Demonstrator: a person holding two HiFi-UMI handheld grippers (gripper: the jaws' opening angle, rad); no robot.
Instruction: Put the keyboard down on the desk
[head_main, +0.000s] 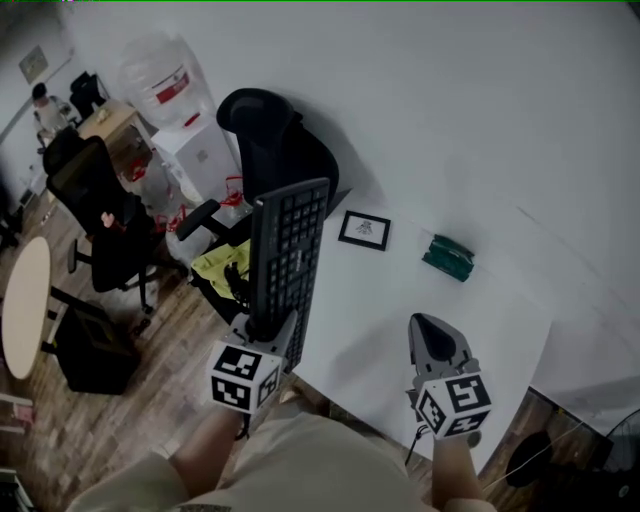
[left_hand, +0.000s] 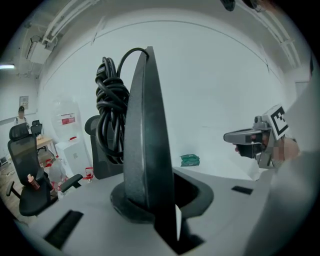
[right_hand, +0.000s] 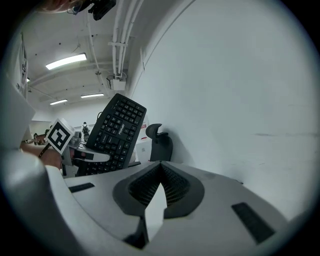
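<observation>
The left gripper (head_main: 262, 338) is clamped on the lower end of the black rectangular plastic keyboard (head_main: 288, 250). The keyboard stands on end above that gripper, raised at the left edge of the white desk (head_main: 390, 300), with its keys turned toward the right gripper (head_main: 436, 345). A coiled black cable (left_hand: 107, 117) hangs against the keyboard's back, on the side away from the right gripper. The right gripper's jaws are pressed together with nothing between them, well apart from the keyboard. A small green packet (head_main: 448, 258) lies ahead of it.
</observation>
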